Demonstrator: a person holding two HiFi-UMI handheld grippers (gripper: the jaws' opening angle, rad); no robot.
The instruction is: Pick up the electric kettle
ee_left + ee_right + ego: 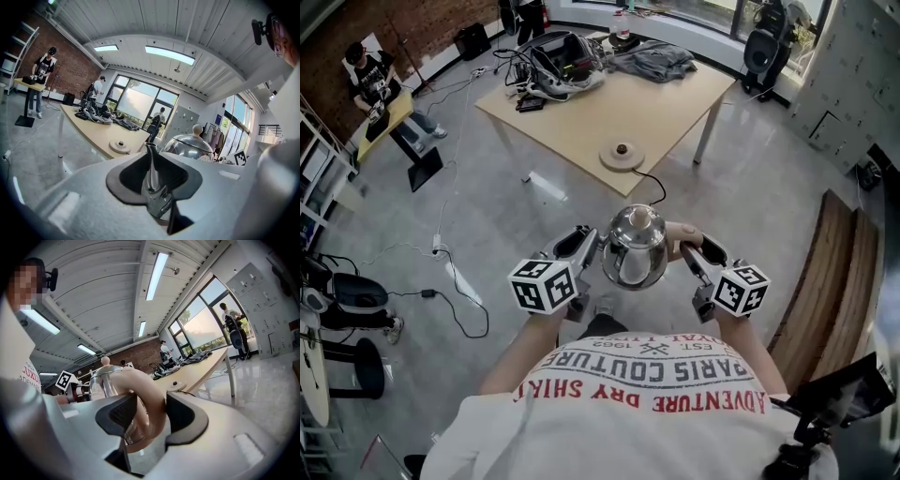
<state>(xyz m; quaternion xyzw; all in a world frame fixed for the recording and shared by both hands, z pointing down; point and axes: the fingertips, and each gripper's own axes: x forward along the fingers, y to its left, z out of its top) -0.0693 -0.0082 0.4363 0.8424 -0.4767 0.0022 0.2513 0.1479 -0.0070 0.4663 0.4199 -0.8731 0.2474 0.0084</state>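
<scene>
Steel electric kettle held in the air over grey floor, well apart from its round base on the wooden table, left gripper jaws part-closed, pinching the spout, right gripper jaws clamped round the beige handle.

The person wears a white short-sleeved T-shirt printed with rows of red and dark grey lettering across its front. Just ahead of the T-shirt, the left gripper and right gripper have smooth pale grey moulded bodies with dark charcoal fingers, and each carries a white cube printed with black square markers
</scene>
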